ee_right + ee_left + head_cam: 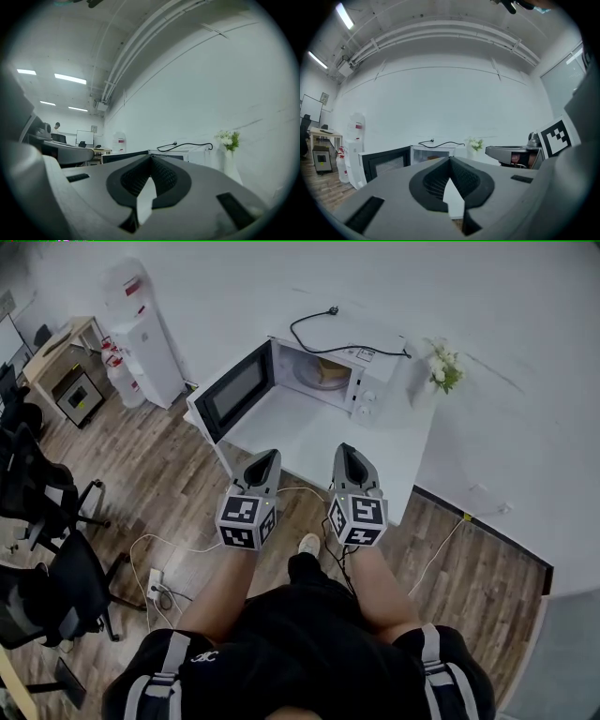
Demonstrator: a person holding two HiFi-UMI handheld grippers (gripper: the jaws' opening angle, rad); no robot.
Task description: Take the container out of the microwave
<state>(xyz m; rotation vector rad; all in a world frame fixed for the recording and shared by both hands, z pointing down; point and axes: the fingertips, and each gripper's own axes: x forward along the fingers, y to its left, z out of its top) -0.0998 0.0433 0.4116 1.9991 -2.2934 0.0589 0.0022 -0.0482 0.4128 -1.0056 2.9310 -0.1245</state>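
Observation:
A white microwave (323,367) stands on a white table (375,456), its dark-windowed door (234,388) swung open to the left. Inside the cavity sits a tan container (328,371). My left gripper (269,458) and right gripper (344,452) hover side by side over the table's near edge, both pointing at the microwave and short of it. Both are shut with nothing between the jaws. In the left gripper view the shut jaws (450,159) face the microwave (433,152); in the right gripper view the shut jaws (150,157) partly hide it.
A vase of white flowers (441,367) stands right of the microwave, and a black cable (328,334) lies on its top. A water dispenser (145,343), a desk (56,352) and office chairs (47,493) are at the left. A power strip (155,582) lies on the wood floor.

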